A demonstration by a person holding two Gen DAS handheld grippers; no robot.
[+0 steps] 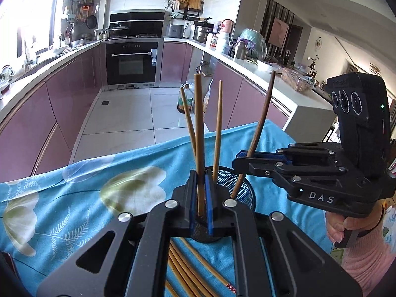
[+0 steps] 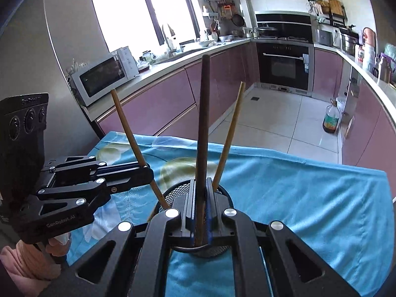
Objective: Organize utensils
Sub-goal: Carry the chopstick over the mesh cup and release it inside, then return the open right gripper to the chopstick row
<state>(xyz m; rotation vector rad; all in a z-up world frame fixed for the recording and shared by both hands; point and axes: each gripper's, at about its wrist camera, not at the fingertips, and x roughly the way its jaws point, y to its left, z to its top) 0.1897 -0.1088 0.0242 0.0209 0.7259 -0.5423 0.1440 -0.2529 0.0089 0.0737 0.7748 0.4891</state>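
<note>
Both grippers (image 1: 200, 185) (image 2: 201, 198) chopstick-clamped over holder (image 1: 237, 188)

You stood in a home kitchen: mauve cabinets (image 2: 158, 99) ran under a pale surface (image 2: 173, 61), with a built-in oven (image 1: 131, 61), a microwave (image 2: 101, 79), a hanging pan (image 1: 91, 21) and a tiled floor (image 1: 128, 121).

We find the mesh holder's (image 1: 243, 193) mouth crowded by upright chopsticks (image 1: 217, 128); the tablecloth's (image 2: 309, 193) far edge lies open.
</note>
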